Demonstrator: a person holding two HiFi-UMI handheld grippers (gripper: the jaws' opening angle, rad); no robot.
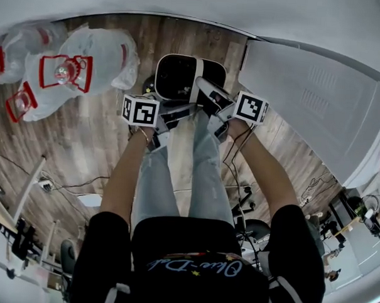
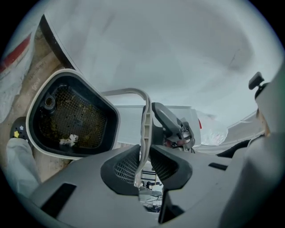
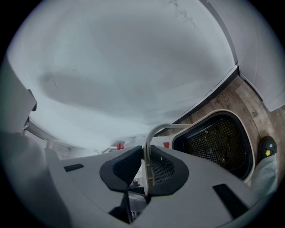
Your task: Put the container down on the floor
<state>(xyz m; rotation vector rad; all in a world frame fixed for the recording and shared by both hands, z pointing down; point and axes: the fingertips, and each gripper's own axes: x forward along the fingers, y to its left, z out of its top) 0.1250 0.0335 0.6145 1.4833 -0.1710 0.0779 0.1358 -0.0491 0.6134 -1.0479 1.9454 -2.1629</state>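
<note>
Presently pinching the thin handle (image 2: 145,116) with left claw (image 2: 143,168) and right claw (image 3: 146,171) both clamped on it, holding the container (image 2: 75,153) low over the wooden floor (image 1: 83,149) by the wall, risking a swing or tip on any slip of that narrow grip, with plastic bags (image 1: 87,61), white panel (image 1: 305,96) and own shoe (image 2: 18,129) crowding the landing spot.

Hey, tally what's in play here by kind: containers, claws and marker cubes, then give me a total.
Container: 1
Claws: 2 (left claw, right claw, both shut on the handle)
Marker cubes: 2 (left cube, right cube)
Total: 5
</note>
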